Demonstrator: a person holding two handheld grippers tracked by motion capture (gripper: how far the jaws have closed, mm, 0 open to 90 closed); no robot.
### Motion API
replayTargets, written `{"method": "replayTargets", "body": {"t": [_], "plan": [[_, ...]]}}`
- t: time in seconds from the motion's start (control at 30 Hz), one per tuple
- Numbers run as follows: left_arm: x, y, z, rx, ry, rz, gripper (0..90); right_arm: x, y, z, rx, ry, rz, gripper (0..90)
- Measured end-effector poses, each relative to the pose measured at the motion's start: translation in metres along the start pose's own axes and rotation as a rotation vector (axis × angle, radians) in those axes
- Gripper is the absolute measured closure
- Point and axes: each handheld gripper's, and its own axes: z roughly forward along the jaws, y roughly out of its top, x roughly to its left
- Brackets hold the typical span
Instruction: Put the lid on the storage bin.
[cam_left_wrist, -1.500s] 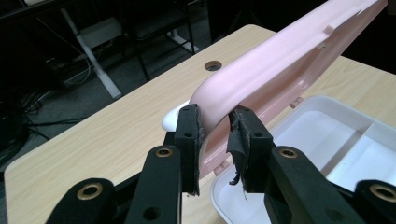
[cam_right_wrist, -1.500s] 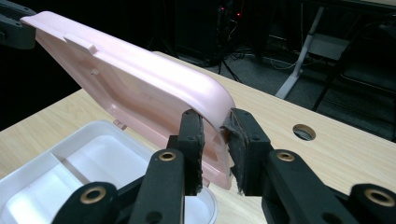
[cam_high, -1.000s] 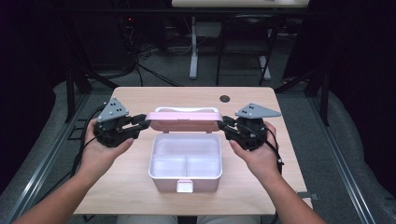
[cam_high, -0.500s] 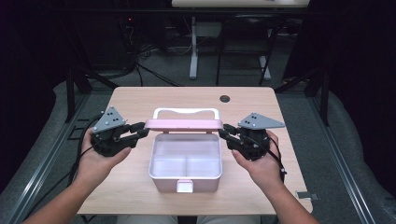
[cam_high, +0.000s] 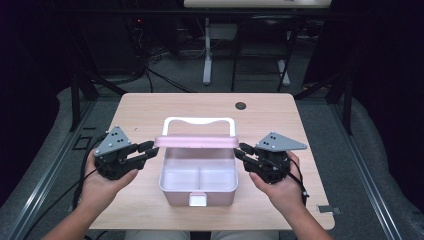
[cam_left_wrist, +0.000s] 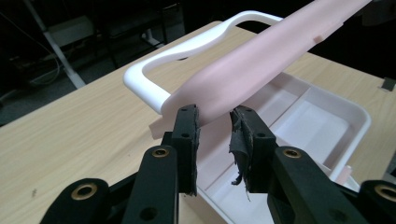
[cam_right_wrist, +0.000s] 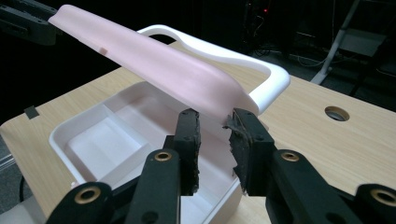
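Now left gripper (cam_high: 148, 150), right gripper (cam_high: 242, 151) clamp pink lid (cam_high: 196, 142) ends (above open box (cam_high: 198, 194)); tabletop (cam_high: 145, 107) bare around.

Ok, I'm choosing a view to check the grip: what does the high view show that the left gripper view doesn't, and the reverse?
High view: the right hand, the right gripper, the table's round hole and the front tab. Left gripper view: the left gripper close up, jaws clamped on the pink lid at its end, one frayed pad. Shared: lid, white handle, divided box, wooden table.
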Motion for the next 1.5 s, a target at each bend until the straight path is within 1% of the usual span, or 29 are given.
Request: {"method": "replayTargets", "body": {"t": [0.13, 0.3, 0.37, 0.47, 0.7, 0.93, 1.0, 1.17, 1.3, 1.33, 1.4, 1.43, 1.5], "plan": [[-0.003, -0.006, -0.001, -0.008, -0.014, -0.012, 71.2, 0.002, -0.005, -0.003, 0.002, 0.003, -0.003, 73.7], [-0.006, -0.011, -0.002, -0.009, -0.016, -0.004, 71.1, 0.004, -0.010, -0.006, 0.003, 0.009, -0.010, 74.6], [-0.006, -0.013, -0.003, -0.006, -0.016, -0.002, 71.2, 0.004, -0.011, -0.007, 0.006, 0.013, -0.003, 74.4], [-0.006, -0.016, -0.005, -0.009, -0.019, -0.010, 71.3, 0.003, -0.013, -0.008, 0.008, 0.013, -0.001, 74.4], [-0.009, -0.018, -0.010, -0.007, -0.029, -0.003, 71.3, -0.001, -0.016, -0.016, -0.010, 0.011, 0.024, 74.9], [-0.009, -0.022, -0.007, 0.010, -0.030, 0.000, 73.0, -0.001, -0.021, -0.014, 0.003, 0.015, 0.032, 75.8], [-0.009, -0.024, -0.005, 0.014, -0.032, -0.006, 73.0, -0.001, -0.021, -0.013, 0.004, 0.016, 0.027, 75.8], [-0.005, -0.028, -0.002, 0.022, -0.031, -0.022, 73.0, -0.003, -0.022, -0.011, 0.008, 0.011, 0.037, 75.8], [-0.001, -0.032, 0.000, 0.017, -0.025, -0.043, 71.9, -0.006, -0.026, -0.008, 0.017, 0.002, 0.044, 75.5], [0.002, -0.034, 0.001, 0.019, -0.022, -0.046, 71.4, -0.007, -0.026, -0.007, 0.016, 0.001, 0.046, 75.2], [0.006, -0.036, 0.002, 0.020, -0.024, -0.066, 69.8, -0.009, -0.028, -0.006, 0.020, -0.007, 0.048, 74.0], [0.007, -0.036, 0.002, 0.023, -0.023, -0.068, 69.0, -0.010, -0.029, -0.005, 0.022, -0.012, 0.049, 73.1], [0.012, -0.039, 0.004, 0.022, -0.015, -0.086, 66.6, -0.012, -0.031, -0.003, 0.027, -0.017, 0.059, 70.7]]}}
